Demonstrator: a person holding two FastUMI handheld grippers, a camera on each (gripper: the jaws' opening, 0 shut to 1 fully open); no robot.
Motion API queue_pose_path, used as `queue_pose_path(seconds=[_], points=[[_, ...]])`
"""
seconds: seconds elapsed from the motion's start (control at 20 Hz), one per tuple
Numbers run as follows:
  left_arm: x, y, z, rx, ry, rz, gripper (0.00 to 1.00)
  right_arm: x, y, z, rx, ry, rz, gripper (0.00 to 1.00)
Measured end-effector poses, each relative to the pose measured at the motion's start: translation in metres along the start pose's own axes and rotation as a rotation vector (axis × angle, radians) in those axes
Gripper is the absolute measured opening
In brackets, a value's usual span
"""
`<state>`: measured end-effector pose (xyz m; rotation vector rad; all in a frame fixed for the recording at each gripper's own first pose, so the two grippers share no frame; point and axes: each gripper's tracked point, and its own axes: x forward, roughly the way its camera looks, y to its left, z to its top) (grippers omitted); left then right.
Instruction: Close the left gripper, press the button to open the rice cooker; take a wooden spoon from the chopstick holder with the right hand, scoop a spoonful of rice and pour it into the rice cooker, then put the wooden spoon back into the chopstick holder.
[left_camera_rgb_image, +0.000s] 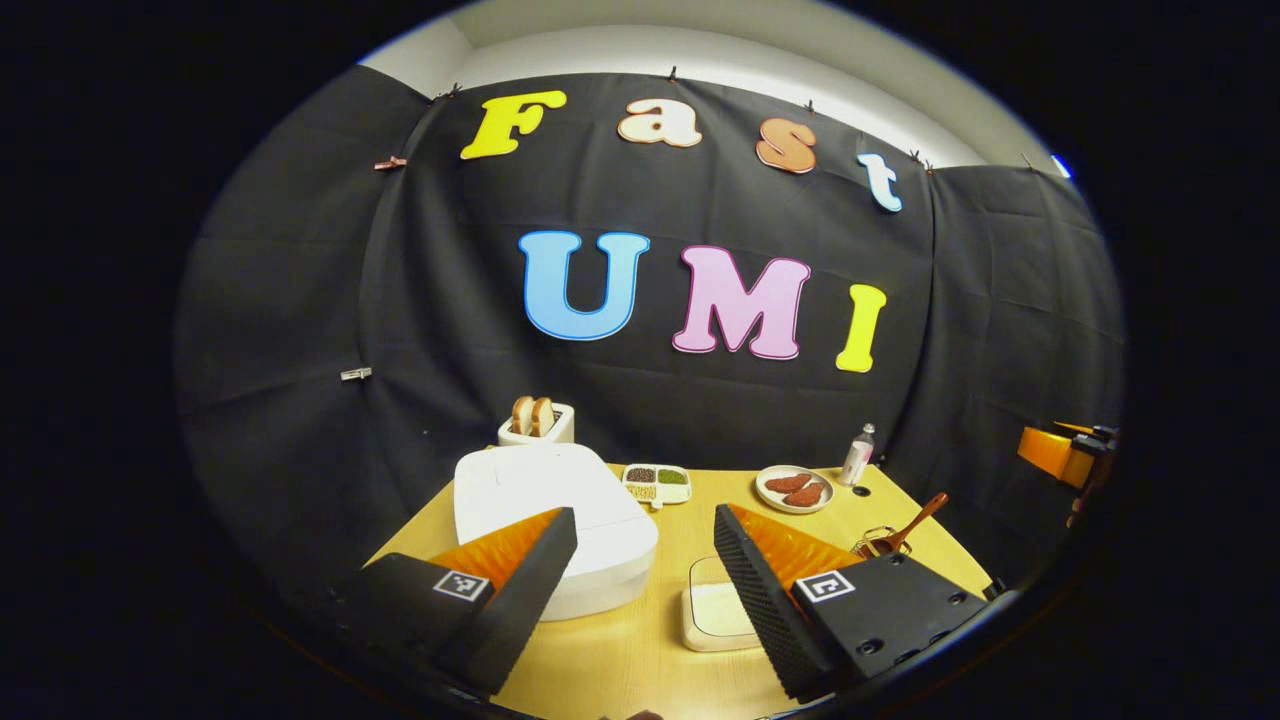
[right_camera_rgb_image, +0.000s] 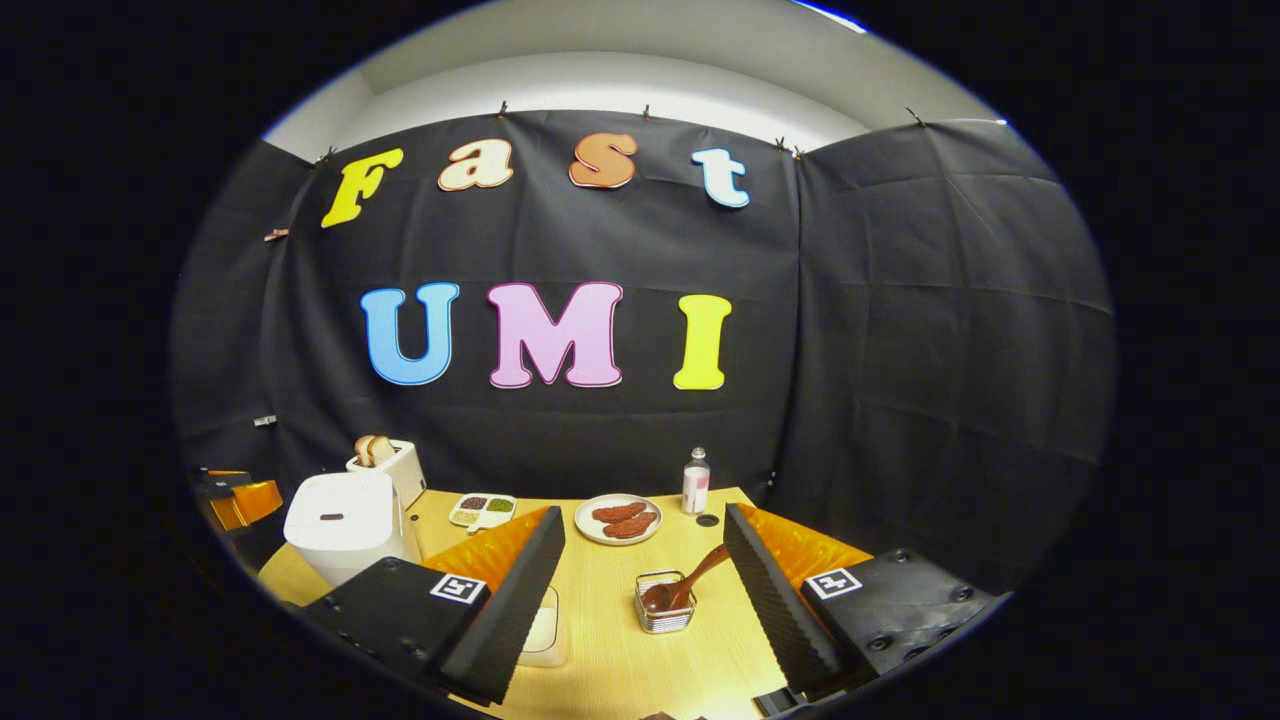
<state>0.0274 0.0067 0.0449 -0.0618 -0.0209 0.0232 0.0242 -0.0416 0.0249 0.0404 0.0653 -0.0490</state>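
You hold both grippers, left (left_camera_rgb_image: 645, 590) and right (right_camera_rgb_image: 645, 600), spread wide and empty above the table; white rice cooker (left_camera_rgb_image: 555, 525) lidded, brown wooden spoon (right_camera_rgb_image: 690, 585) parked in its wire chopstick holder (right_camera_rgb_image: 665, 612), within reach.

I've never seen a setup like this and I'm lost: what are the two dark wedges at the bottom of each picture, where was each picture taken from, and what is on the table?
The wedges are the fingers of two hand-held grippers; a person carries one in each hand. Each picture comes from a camera riding on one gripper, looking forward along it.

In the left gripper view, the left gripper is open and holds nothing, above a closed white rice cooker and a tub of rice.

In the right gripper view, the right gripper is also open and holds nothing. Ahead of it a wooden spoon stands in a wire chopstick holder.

On the wooden table farther back: a toaster with bread, a tray of beans, a plate of food and a small bottle.
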Motion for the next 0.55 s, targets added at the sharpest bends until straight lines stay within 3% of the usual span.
queue_pose_path(seconds=[0.55], points=[[-0.062, -0.057, 0.021, 0.045, -0.064, 0.077, 0.95, -0.021, -0.053, 0.011, 0.040, -0.060, 0.112, 1.00]])
